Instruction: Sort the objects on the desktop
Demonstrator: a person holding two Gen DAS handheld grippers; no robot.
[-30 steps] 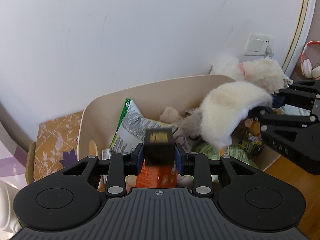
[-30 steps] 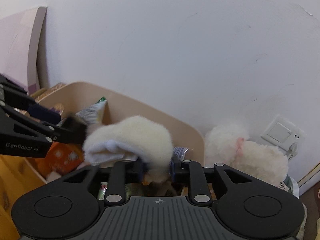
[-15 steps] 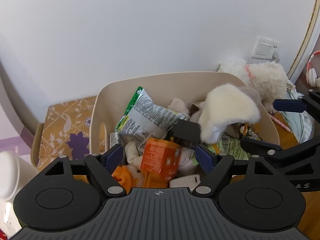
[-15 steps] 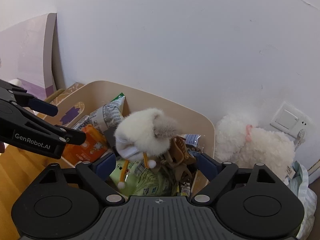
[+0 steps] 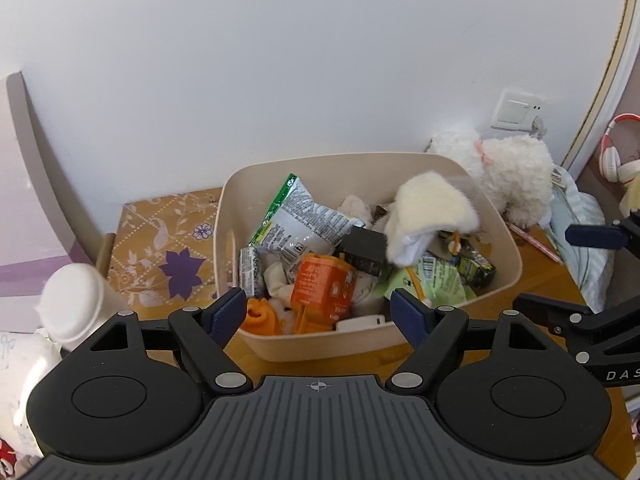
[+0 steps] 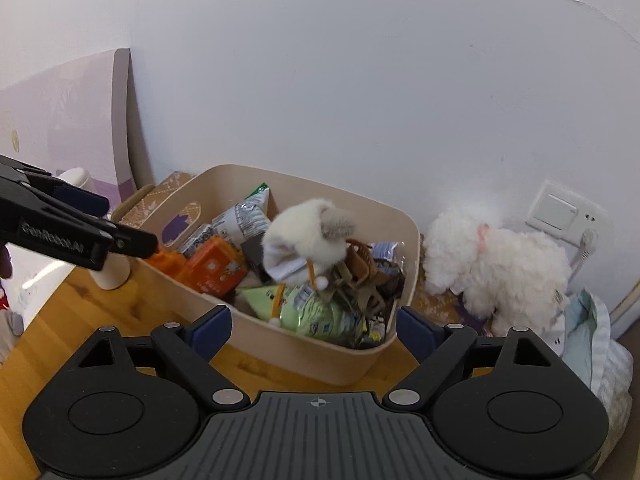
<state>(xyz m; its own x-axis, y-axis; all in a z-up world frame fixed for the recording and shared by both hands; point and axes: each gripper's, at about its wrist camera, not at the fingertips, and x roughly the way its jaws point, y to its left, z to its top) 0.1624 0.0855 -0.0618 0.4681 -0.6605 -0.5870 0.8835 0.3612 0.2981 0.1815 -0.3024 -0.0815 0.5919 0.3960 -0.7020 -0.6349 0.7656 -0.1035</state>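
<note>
A beige bin (image 5: 502, 236) (image 6: 320, 356) on the wooden desk holds several things: a fluffy white hat (image 5: 430, 216) (image 6: 306, 236) on top, a small black box (image 5: 362, 254), an orange box (image 5: 322, 286) (image 6: 214, 266), a silver snack bag (image 5: 298, 222) and a green packet (image 6: 320, 312). My left gripper (image 5: 318, 314) is open and empty, pulled back in front of the bin. My right gripper (image 6: 314, 326) is open and empty, just short of the bin's near rim. Each gripper shows at the edge of the other's view.
A white plush toy (image 5: 510, 174) (image 6: 500, 264) lies right of the bin by a wall socket (image 6: 558, 214). A floral box (image 5: 160, 252) sits left of the bin, with a white bottle (image 5: 76, 306) nearer. Striped cloth (image 6: 600, 344) lies at far right. The wall stands close behind.
Both grippers opened and drew back from the bin. The left let go of the black box and the right let go of the white hat; both now lie in the bin.
</note>
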